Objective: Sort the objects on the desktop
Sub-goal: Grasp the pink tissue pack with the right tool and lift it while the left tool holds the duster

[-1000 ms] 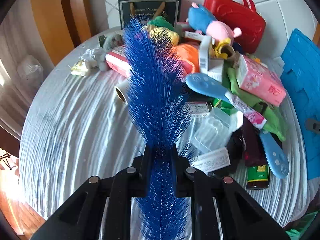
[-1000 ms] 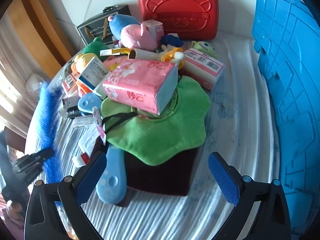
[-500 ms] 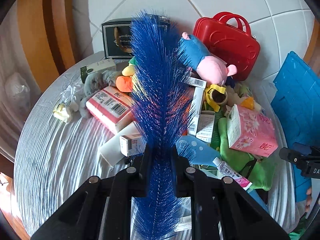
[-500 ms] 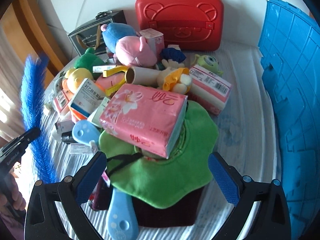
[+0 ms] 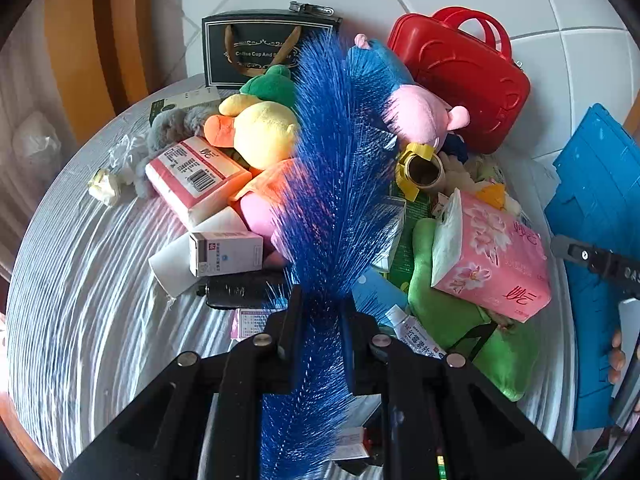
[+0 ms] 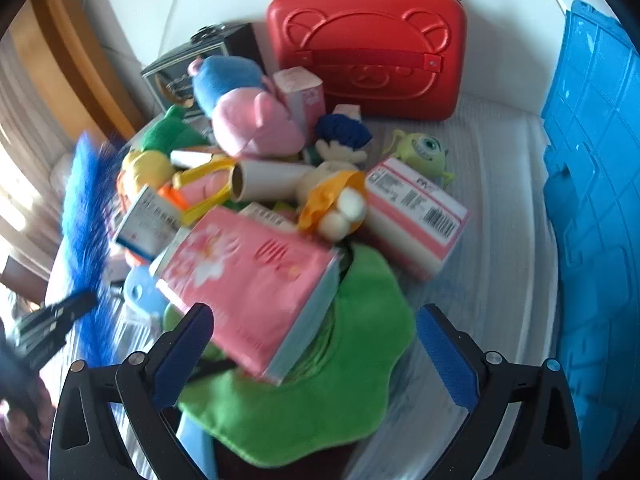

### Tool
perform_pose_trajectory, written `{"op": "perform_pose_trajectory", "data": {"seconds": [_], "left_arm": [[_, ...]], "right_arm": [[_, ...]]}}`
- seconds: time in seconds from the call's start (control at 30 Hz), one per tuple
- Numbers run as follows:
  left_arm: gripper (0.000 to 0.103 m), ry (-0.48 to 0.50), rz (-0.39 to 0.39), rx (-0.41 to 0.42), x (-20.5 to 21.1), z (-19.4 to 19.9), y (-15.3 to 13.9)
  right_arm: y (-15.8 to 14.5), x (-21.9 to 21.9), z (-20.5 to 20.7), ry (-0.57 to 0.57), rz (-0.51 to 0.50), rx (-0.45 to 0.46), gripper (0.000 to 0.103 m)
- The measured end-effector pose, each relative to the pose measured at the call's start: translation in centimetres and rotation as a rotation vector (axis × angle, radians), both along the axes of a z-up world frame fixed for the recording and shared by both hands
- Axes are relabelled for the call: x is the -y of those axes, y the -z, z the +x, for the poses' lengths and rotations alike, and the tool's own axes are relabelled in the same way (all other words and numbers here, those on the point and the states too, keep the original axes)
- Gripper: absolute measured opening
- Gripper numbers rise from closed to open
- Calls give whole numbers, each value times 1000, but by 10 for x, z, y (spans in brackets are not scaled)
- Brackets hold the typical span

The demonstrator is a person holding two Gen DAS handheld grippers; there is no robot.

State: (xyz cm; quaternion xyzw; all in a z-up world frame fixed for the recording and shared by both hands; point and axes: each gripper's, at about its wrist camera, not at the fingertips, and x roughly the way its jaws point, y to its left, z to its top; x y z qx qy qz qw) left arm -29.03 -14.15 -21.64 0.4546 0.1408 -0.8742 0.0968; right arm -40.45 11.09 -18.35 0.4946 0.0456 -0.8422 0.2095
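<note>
Currently the left gripper [image 5: 316, 320] is clamped on the blue brush [image 5: 340, 168]. The right gripper [image 6: 312, 344], jaws just narrowing slightly yet unclenched, straddles the pink tissue pack [image 6: 248, 284] directly ahead atop the pile.

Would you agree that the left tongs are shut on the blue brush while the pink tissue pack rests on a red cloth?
Not quite: the cloth under the pink tissue pack is green, as the right wrist view shows. The left tongs are indeed shut on the blue brush.
</note>
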Motion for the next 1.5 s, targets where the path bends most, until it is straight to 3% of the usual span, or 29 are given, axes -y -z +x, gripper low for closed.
{"op": "perform_pose_trajectory", "data": {"seconds": [0.07, 0.1, 0.13, 0.27, 0.4, 0.53, 0.63, 0.73, 0.97, 1.13, 1.5], "left_arm": [[16, -24, -13, 4, -7, 1, -1], [16, -33, -18, 5, -11, 1, -2], [16, -38, -23, 7, -14, 0, -2], [16, -45, -44, 30, -26, -5, 0], [16, -50, -52, 42, -29, -11, 3], [16, -56, -38, 42, -27, -12, 6], [16, -37, -44, 45, -27, -13, 9], [16, -21, -42, 37, -23, -14, 7], [16, 34, -26, 20, -14, -15, 7], [16, 75, -30, 20, -5, -14, 10], [16, 146, -25, 17, 6, -19, 20]], "right_arm": [[2, -7, -14, 44, 0, -21, 55], [4, -11, -22, 69, -3, -28, 48], [8, -14, -32, 98, 19, -36, 47], [33, -7, -57, 34, 60, 46, 49], [43, 0, -28, -77, 97, 93, 51], [45, 6, 24, -206, 70, 135, 83], [31, 9, 48, -184, 80, 72, 90], [11, 7, 56, -126, 26, 42, 103], [-4, 57, 66, -111, 2, 43, 103], [8, 87, 70, -50, 61, 54, 103], [28, 105, 73, 34, 101, 85, 103]]}}
